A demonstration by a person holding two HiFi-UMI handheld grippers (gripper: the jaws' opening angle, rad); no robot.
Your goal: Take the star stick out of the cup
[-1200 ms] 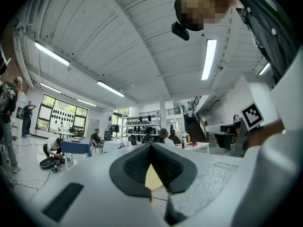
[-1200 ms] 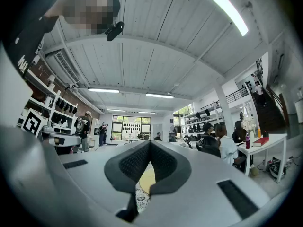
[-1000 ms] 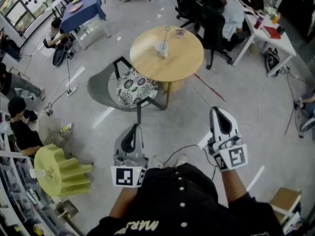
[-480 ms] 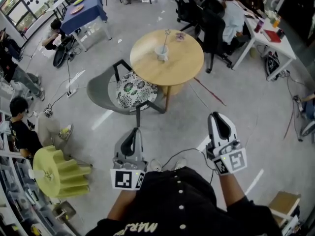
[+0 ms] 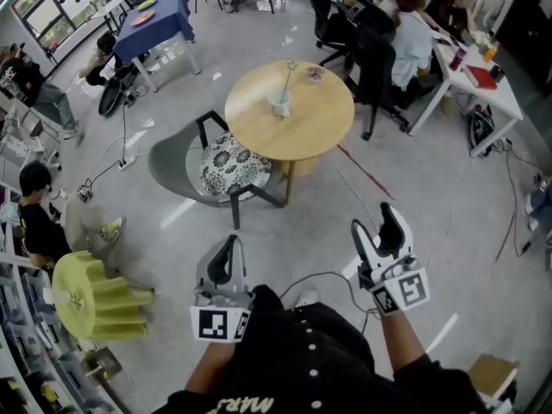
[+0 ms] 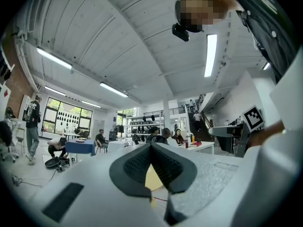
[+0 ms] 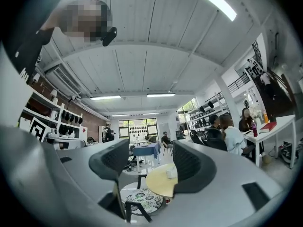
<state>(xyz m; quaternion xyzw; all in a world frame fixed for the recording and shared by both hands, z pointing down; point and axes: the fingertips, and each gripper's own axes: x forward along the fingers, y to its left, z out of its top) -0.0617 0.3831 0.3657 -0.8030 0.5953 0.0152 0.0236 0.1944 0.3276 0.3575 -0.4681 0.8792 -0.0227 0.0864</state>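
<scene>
**Reporter:** Where is the stick?

**Photographer:** The star stick [image 5: 287, 78] stands tilted in the white cup [image 5: 279, 104], star end up. The cup is on the round worktop [image 5: 321, 126], well ahead of both claws and roughly between their lines.

**Reporter:** And the claws?

**Photographer:** The left claw [image 5: 230, 242] is held low, close in front of the person [image 5: 310, 365]. Its jaws are pressed together with nothing in them. The right claw [image 5: 376, 221] is about level with it, off to its right, and its jaws are opening on nothing. Through the gap, the right gripper view shows the worktop and cup far off.

**Reporter:** What lies between claws and worktop?

**Photographer:** A grey chair [image 5: 169, 160] with a patterned cushion [image 5: 235, 166] sits ahead of the left claw, drawn up to the worktop's near edge. Grey floor [image 5: 302, 231] runs from the chair back to both claws.

**Reporter:** Anyone else in shot?

**Photographer:** People [image 5: 412, 24] sit at desks [image 5: 479, 80] beyond the worktop, far ahead and to the right of the right claw.
</scene>
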